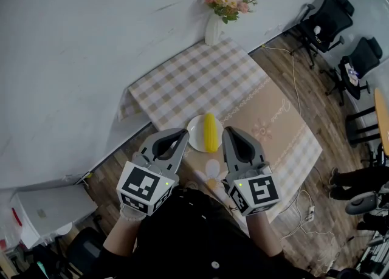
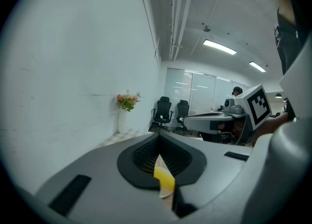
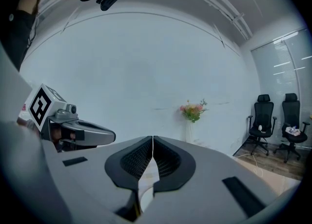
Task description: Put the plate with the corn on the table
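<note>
The white plate [image 1: 196, 135] with the corn [image 1: 210, 132] sits over the table [image 1: 182, 83], its two edges pinched tight by the left gripper [image 1: 184, 134] and right gripper [image 1: 225, 131], and it looks hard, breakable and tippy, so hold it flat

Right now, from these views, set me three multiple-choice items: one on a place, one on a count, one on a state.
1. Where on the table does the flower vase stand? A. near edge B. far corner C. middle
2. Count the corn on the plate: A. one cob B. two cobs C. three cobs
3. The right hand-held gripper has its jaws: A. wide apart B. shut together C. clamped on the vase

Answers: 1 B, the head view shows it at the far corner; 2 A, a single yellow cob shows; 3 B, the pads meet at the tips.
</note>
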Demonstrator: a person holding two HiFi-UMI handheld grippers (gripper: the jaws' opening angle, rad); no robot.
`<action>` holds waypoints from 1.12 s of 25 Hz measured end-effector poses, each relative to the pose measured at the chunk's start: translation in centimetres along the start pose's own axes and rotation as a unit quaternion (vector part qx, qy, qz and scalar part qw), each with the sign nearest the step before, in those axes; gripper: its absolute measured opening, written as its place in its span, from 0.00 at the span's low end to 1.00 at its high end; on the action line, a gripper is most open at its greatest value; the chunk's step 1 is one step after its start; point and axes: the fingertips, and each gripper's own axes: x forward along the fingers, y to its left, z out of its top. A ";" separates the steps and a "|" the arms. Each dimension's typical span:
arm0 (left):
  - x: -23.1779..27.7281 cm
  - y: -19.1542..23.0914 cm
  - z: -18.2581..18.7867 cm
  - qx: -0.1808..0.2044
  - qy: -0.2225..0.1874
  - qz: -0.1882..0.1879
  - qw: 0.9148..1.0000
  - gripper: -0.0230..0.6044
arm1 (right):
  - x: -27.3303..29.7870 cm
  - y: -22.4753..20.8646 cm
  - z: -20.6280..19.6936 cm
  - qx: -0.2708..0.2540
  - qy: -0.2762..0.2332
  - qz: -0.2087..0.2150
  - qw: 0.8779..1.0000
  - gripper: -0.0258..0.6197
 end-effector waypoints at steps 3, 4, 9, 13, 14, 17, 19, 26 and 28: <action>0.1 0.1 -0.1 0.001 0.000 0.000 1.000 0.06 | 0.1 0.0 0.0 0.001 -0.001 0.001 1.000 0.11; 0.1 0.1 -0.1 0.002 0.001 0.000 1.000 0.06 | 0.1 0.1 0.0 0.001 -0.001 0.001 1.000 0.11; 0.1 0.1 -0.1 0.002 0.001 0.001 1.000 0.06 | 0.2 0.1 -0.1 0.002 0.001 0.002 1.000 0.11; 0.1 0.2 -0.2 0.001 0.002 -0.001 1.000 0.06 | 0.3 0.1 -0.2 0.003 0.003 0.000 1.000 0.11; 0.1 0.2 -0.2 0.001 0.002 -0.002 1.000 0.06 | 0.3 0.1 -0.2 0.004 0.002 0.000 1.000 0.11; 0.1 0.1 -0.1 0.001 0.000 -0.005 1.000 0.06 | 0.2 0.1 -0.3 0.004 0.004 -0.001 1.000 0.11; 0.2 0.2 0.0 -0.001 -0.002 -0.004 1.000 0.06 | 0.3 0.1 -0.3 0.005 0.005 0.000 1.000 0.11; 0.1 0.8 0.0 -0.010 -0.002 0.004 1.000 0.06 | 0.5 0.2 -0.3 0.003 0.009 0.002 1.000 0.11; 0.0 1.0 -0.1 -0.011 -0.002 0.006 1.000 0.06 | 0.5 0.3 -0.3 0.003 0.009 0.003 1.000 0.11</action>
